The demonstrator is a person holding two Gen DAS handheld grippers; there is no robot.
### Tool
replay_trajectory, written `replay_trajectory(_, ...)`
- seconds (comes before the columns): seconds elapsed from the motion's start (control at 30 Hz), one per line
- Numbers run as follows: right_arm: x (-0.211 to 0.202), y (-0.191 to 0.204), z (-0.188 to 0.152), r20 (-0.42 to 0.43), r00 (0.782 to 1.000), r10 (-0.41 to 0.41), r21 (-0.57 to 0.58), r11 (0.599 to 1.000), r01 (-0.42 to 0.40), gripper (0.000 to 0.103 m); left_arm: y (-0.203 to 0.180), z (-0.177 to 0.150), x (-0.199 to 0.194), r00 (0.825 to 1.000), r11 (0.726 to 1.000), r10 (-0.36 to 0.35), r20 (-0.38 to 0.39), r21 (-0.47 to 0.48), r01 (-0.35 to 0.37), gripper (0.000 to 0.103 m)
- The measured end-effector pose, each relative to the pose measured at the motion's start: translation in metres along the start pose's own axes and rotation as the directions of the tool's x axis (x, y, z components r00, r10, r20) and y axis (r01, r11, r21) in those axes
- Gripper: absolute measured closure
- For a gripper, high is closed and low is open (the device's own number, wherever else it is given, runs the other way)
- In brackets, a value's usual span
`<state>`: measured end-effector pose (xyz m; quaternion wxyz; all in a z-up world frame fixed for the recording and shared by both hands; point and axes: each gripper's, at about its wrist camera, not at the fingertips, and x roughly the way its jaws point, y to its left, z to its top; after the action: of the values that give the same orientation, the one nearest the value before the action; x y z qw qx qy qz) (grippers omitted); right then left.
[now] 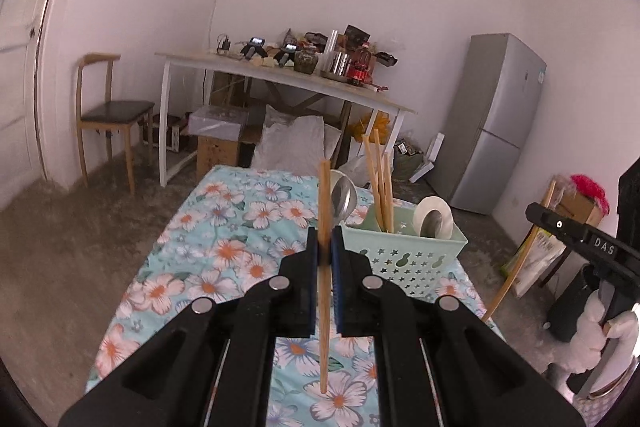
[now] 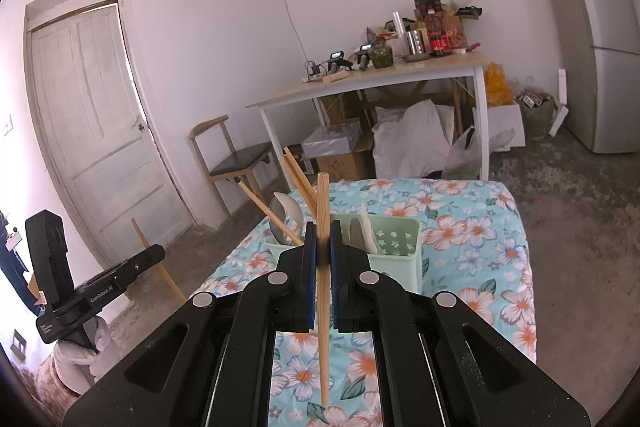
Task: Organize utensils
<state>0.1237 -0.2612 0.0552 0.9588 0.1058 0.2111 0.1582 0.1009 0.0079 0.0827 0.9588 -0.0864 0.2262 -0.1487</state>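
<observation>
Clenched on a wooden chopstick, the left claw holds it nearly upright above the floral tabletop; the right claw likewise pinches its own chopstick upright. Just beyond both stands a mint-green perforated utensil basket, holding more chopsticks, a metal spoon and a white ceramic spoon.

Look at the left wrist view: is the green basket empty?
No, the green basket already holds chopsticks, a spoon and a white roll.
</observation>
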Motion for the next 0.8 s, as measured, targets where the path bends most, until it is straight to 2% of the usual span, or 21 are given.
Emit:
replay_trajectory(0.27,-0.004,0.003,0.002,0.012,1.000,0.004,-0.006,1.000,-0.004,0.099,-0.008,0.003,-0.004,0.999,0.997,0.041,0.016,0.058,-0.042,0.098)
replay_trajectory(0.57,-0.007,0.007,0.003,0.018,1.000,0.006,-0.009,1.000,-0.006,0.099,-0.010,0.004,-0.007,0.997,0.994,0.070,0.026,0.082,-0.072,0.098)
replay_trajectory(0.8,-0.012,0.010,0.005,0.026,1.000,0.009,-0.009,1.000,-0.009,0.099,-0.014,0.007,-0.010,0.998,0.995,0.055,0.031,0.086,-0.058,0.098)
